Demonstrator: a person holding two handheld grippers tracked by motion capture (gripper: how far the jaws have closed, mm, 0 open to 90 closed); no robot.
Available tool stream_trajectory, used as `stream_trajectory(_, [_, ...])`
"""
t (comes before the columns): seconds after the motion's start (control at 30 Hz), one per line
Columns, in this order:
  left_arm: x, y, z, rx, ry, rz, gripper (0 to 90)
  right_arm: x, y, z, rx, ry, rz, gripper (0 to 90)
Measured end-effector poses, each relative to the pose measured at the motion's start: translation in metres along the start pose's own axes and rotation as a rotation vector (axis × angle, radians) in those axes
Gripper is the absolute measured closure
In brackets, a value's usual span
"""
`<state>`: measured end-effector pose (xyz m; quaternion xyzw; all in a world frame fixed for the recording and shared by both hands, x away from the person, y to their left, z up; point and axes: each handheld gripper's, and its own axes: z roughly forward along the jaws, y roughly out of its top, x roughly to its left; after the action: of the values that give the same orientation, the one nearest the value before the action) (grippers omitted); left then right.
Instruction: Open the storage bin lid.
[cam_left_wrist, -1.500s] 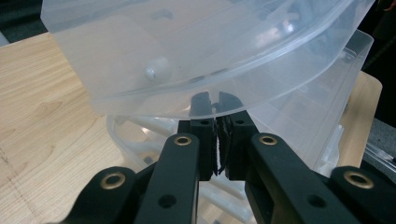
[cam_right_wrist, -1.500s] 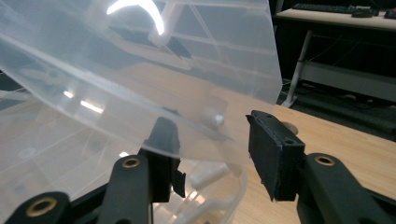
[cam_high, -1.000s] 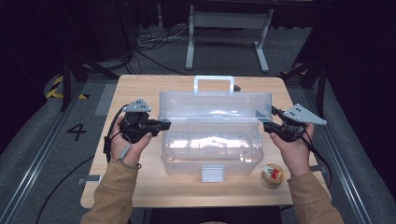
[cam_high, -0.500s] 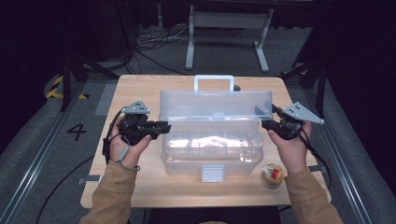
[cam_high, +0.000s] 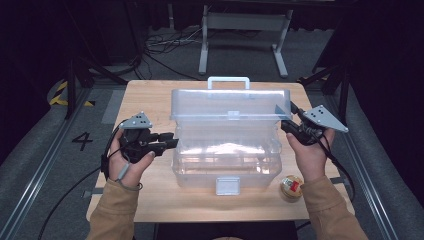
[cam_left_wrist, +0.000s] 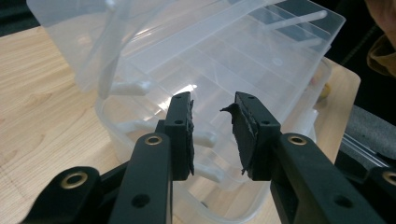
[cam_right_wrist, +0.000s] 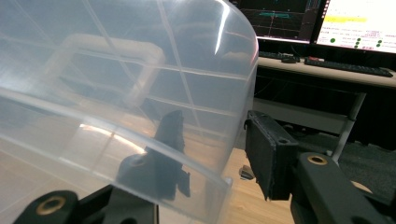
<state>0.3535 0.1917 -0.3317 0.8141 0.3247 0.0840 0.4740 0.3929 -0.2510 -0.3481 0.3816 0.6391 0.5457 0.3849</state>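
1. Two tongs work a clear plastic box (cam_high: 226, 160) that sits in the middle of the worktop (cam_high: 150, 95), its lid (cam_high: 230, 104) raised and standing roughly upright at the back with the handle (cam_high: 228, 80) on top
2. Left tongs (cam_high: 172, 142) sit just beside the box's left wall; their jaws have just been opening, and in the left gripper view (cam_left_wrist: 212, 128) they stand partly apart with nothing between the pads
3. Right tongs (cam_right_wrist: 212, 154) straddle the lid's right edge, one jaw behind the clear wall and one outside; the jaws have just been closing, but a gap shows beside the outer pad, so a firm grip cannot be told
4. Judged step: opening the box, lid nearly fully back
5. Next move probably calls for the right tongs to steady or release the lid without tipping the box
6. One small round yellow-and-red object (cam_high: 291, 186) lies on the worktop near the box's front right corner
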Motion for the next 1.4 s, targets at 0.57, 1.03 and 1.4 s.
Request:
stream_trajectory(0.57, [-0.023,0.001,0.002,0.065,-0.111,0.072,65.4,-0.007,0.016,0.009,0.028,-0.056,-0.013,74.7])
stream_trajectory(1.03, [-0.040,-0.002,0.016,0.165,-0.184,0.155,64.7,-0.018,0.022,0.020,0.063,-0.011,0.029,75.1])
stream_trajectory(1.4, [-0.045,-0.014,0.046,0.274,-0.252,0.172,63.5,-0.018,0.027,0.022,0.100,-0.020,0.058,75.8])
